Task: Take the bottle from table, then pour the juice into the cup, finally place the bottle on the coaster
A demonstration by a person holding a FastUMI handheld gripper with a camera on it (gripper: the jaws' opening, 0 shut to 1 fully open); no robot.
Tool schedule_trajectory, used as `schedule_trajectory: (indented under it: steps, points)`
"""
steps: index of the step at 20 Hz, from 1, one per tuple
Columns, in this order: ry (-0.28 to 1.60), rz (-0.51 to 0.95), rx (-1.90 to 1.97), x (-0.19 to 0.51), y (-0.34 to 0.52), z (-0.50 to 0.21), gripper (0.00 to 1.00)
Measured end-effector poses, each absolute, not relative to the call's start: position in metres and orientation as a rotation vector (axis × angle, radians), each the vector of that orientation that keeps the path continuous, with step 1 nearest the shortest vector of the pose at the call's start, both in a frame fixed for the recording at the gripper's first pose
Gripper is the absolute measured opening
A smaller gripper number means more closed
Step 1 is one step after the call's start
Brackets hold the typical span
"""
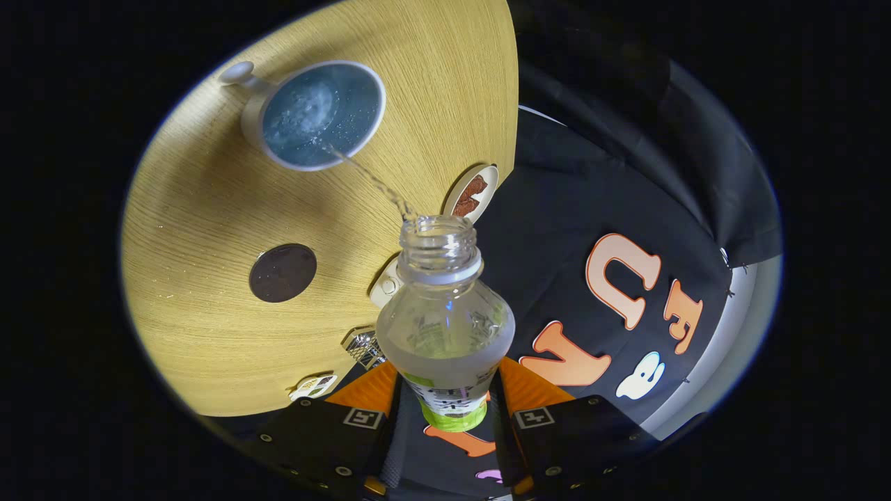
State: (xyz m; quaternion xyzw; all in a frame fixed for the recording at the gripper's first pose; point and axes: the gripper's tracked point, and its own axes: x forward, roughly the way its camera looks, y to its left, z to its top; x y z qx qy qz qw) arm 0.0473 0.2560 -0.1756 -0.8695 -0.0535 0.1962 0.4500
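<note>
My gripper point(449, 407) is shut on a clear plastic bottle point(445, 313) with a green label, its two black-and-orange fingers pressing its lower body from both sides. The bottle is uncapped and tilted, its open mouth pointing toward a white cup point(314, 118) with a handle that stands on the wooden table point(202, 209) beyond the fingers. A thin stream of liquid point(369, 177) runs from the bottle's mouth into the cup, which holds bubbly liquid. A dark round coaster point(282, 273) lies on the table between the cup and the fingers.
A small white dish with brown pieces point(473, 193) sits at the table's edge just past the bottle's mouth. A white object point(385, 284), a shiny metal item point(362, 346) and a small white item point(313, 386) lie along the table's edge near the fingers.
</note>
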Motion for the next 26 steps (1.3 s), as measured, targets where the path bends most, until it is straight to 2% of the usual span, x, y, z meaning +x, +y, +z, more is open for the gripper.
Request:
schedule_trajectory:
  steps: [19,26]
  points:
    - [-0.156,0.503,-2.177,0.045,0.259,-0.18,0.54]
    - [-0.061,0.522,-2.054,0.037,0.249,-0.203,0.54]
